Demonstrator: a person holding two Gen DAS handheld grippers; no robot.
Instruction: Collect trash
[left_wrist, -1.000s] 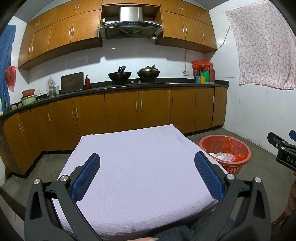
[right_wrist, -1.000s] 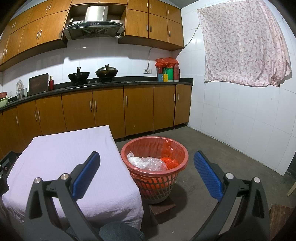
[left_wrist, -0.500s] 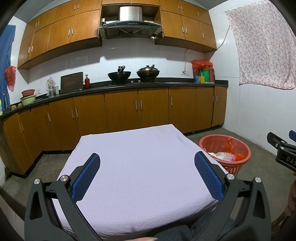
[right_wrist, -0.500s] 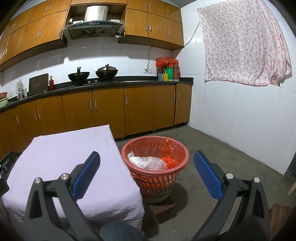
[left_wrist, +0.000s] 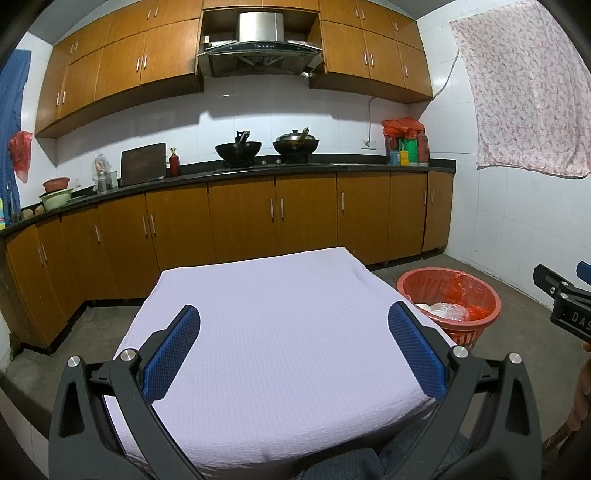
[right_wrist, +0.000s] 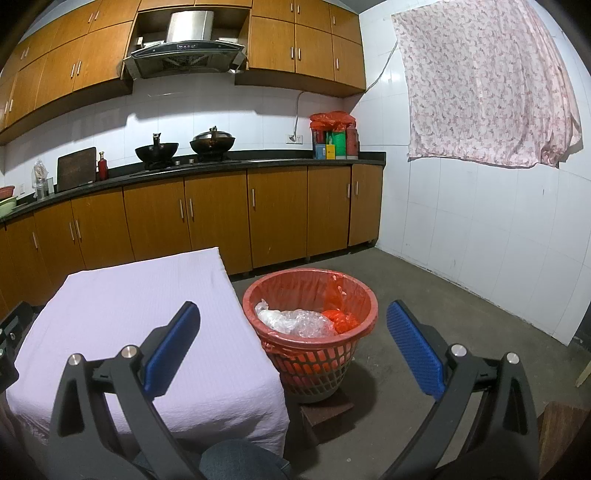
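Trash (right_wrist: 308, 323), clear plastic and a red scrap, lies in the lined bin (right_wrist: 364, 295) just beside the table (left_wrist: 288, 332), within easy reach. Left gripper (left_wrist: 295, 350) and right gripper (right_wrist: 293, 349) hover spread, holding nothing.

White letters "DAS" are showing on a black part of the right tongs (left_wrist: 567, 299) at the right edge of the left wrist view; the word is running off frame. Packages on the back counter (right_wrist: 334, 146) are too small to read.
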